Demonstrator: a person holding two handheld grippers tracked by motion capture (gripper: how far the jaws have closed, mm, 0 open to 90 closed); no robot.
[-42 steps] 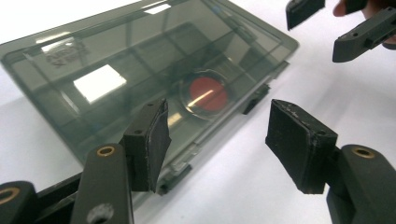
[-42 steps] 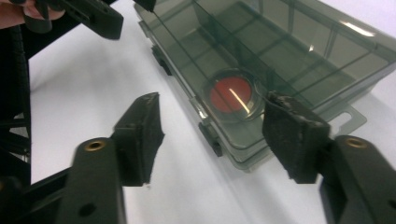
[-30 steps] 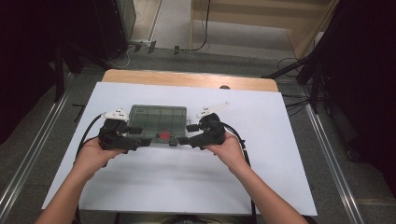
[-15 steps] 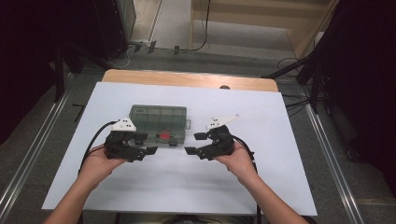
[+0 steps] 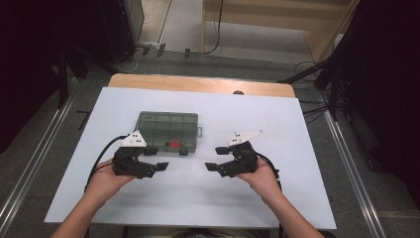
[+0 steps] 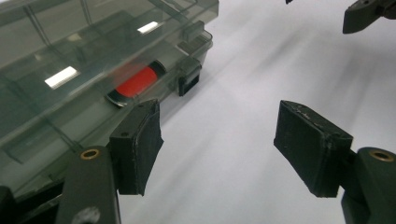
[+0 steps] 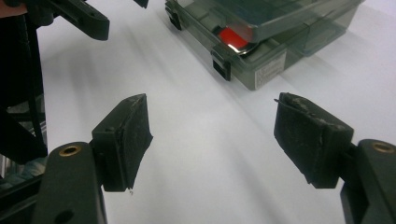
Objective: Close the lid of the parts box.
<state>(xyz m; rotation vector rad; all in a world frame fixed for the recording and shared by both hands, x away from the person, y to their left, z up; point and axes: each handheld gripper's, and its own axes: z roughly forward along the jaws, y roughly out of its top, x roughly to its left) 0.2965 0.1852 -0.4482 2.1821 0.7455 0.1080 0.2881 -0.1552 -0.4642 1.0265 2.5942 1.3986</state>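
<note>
Overall light: bright, even, from overhead onto the white bench (image 5: pixel 307 148)
Surroundings: dark at left and right edges of the high view
Glare: two white ceiling-light reflections on the clear box (image 6: pixel 60 77) lid
Shadows: soft and faint beneath the grippers
Blur: streaked bench surface and smeared red object (image 6: pixel 135 81) in the gripper views
Focus: near jaws sharp, box softer
Sharpness: high view slightly soft

Black left tool (image 5: pixel 157 165) and right tool (image 5: pixel 214 158); white three-cornered top plates, brass screws, black cables, worn pads.

Probably a lab: white-topped table (image 5: pixel 317 129), floor cables (image 5: pixel 208 49), dark curtains (image 5: pixel 29 64).
</note>
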